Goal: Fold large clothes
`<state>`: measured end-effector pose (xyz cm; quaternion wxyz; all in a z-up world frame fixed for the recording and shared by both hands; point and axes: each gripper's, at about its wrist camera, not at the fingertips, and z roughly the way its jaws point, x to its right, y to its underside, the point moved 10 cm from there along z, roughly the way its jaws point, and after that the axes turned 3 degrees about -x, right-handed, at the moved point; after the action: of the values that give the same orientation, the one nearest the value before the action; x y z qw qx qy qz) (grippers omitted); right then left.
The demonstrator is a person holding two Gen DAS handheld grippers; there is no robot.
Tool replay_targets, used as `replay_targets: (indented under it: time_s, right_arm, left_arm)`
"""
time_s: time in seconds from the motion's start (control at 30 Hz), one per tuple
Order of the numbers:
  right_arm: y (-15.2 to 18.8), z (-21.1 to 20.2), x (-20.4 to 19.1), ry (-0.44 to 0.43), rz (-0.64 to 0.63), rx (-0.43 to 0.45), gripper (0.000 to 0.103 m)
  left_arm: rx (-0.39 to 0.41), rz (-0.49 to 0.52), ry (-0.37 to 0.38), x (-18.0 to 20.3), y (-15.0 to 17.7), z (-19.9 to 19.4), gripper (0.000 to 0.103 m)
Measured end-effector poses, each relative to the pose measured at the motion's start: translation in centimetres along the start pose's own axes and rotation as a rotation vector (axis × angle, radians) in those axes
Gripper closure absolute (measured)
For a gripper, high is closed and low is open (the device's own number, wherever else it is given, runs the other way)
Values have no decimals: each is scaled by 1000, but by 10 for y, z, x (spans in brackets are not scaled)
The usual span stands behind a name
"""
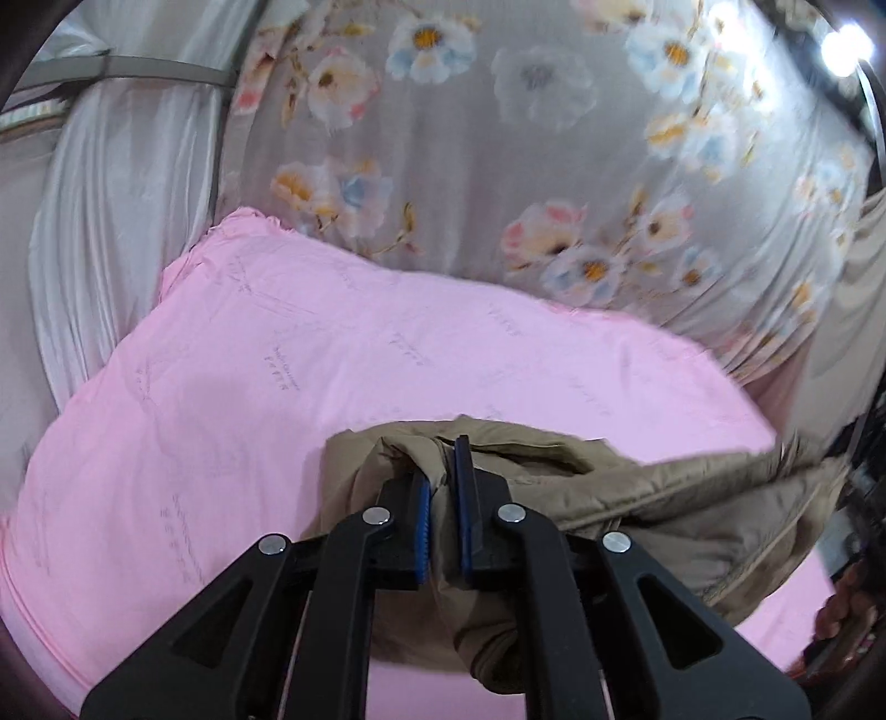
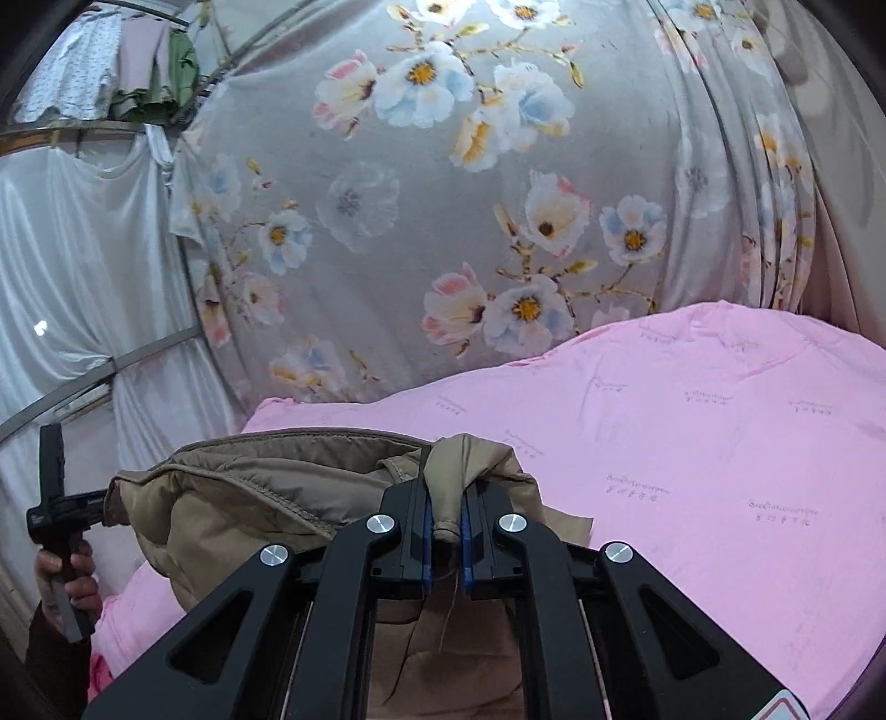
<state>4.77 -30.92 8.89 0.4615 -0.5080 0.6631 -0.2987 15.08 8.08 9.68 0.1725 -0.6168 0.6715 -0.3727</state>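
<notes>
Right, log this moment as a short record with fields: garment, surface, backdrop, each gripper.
garment: tan padded jacket, bunched, one edge pinched at two spots
surface: pink printed sheet under the jacket
backdrop: grey floral curtain behind the sheet
left gripper: jaws shut on jacket fabric
right gripper: jaws shut on jacket fabric
person: hand on the left gripper's handle, seen in the right wrist view

light: bright, even, soft shadows | glare: blown-out lamp (image 1: pixel 847 47) top right of left view | blur: smeared flowered curtain (image 1: pixel 554 138) at right edge, perhaps motion | distortion: strong fisheye bowing, dark corners
</notes>
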Motion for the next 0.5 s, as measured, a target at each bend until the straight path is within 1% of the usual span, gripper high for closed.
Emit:
replay_targets:
  time_s: [0.03,0.07,0.1,0.23,0.3,0.37,0.5]
  right_arm:
    - [-2,19,5,27,4,-13,96]
    - [-1,40,10,49,8,-31,96]
    - [1,54,13,64,8,-46,96]
    - [24,127,34,157,10,-147,96]
    - [40,153,44,196,1,-190,96]
    - [56,175,54,226,-2,-232,96]
    - [87,200,67,253,7,-299,96]
  left_arm:
    - [-21,5,-36,-3,-3,26,94]
    - [-42,14,-56,-6,-1,44,94]
    - [-72,23,-97,-10,-2,74,94]
    - [-168,43,-178,-24,16,152,93]
    - [-208,44,-197,-31,29,180,92]
    - [-231,38,-204,-35,39,200,90]
    - [-209,78,-234,-33,50,218,88]
